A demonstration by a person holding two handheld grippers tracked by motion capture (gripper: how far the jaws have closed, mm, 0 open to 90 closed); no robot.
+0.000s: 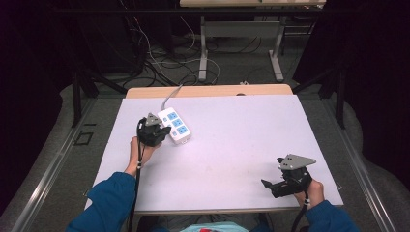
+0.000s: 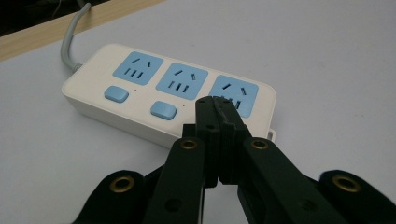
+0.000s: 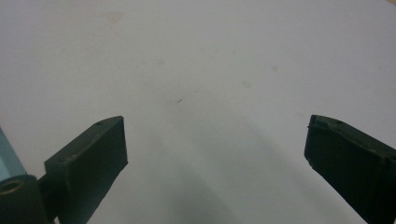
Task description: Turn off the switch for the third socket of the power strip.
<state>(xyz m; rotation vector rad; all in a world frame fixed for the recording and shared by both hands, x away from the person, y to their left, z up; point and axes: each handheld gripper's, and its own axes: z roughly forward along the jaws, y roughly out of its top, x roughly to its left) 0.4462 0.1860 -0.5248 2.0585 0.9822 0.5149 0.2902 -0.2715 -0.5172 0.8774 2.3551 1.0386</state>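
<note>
A white power strip (image 1: 175, 124) with three blue sockets and blue switch buttons lies at the back left of the white table top (image 1: 232, 145). Its grey cable (image 1: 170, 95) runs off the far edge. My left gripper (image 1: 166, 132) is shut with nothing between its jaws. In the left gripper view its closed tips (image 2: 217, 106) rest at the front edge of the power strip (image 2: 140, 88), just before the socket (image 2: 236, 93) farthest from the cable. My right gripper (image 1: 271, 172) hovers near the front right corner, open and empty, over bare table (image 3: 201, 70).
A wooden table edge (image 1: 208, 91) shows behind the white top. Beyond it stand another table's metal legs (image 1: 203, 53) and loose cables on the floor. The person's blue sleeves (image 1: 109, 203) come in at the bottom.
</note>
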